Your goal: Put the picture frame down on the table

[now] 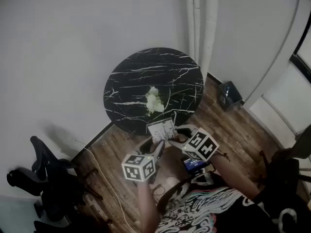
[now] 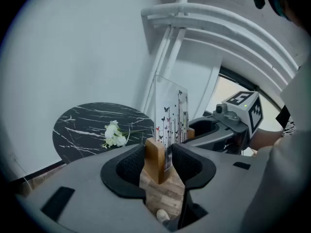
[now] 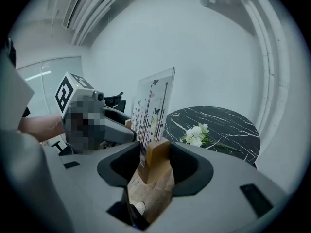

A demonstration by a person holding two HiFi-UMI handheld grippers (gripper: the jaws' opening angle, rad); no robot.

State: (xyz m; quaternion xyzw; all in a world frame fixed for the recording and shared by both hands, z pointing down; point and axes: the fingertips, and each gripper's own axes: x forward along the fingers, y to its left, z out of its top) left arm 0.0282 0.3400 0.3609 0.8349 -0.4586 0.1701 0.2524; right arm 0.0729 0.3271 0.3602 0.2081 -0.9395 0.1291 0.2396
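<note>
Since the left tool (image 2: pixel 160 161) and right tool (image 3: pixel 154 159) each clamp one end of the upright picture frame (image 1: pixel 162 129), its length spans crosswise between them, above the floor (image 1: pixel 116 147); the bench (image 1: pixel 127 76) lies just ahead, flowers (image 1: pixel 154 101) at centre.

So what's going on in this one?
A person carries a picture frame between two grippers. The left gripper is shut on one wooden end of it and the right gripper on the other. The frame is upright in the air by the near edge of the round black marble table, not yet set down. White flowers lie on the table.
</note>
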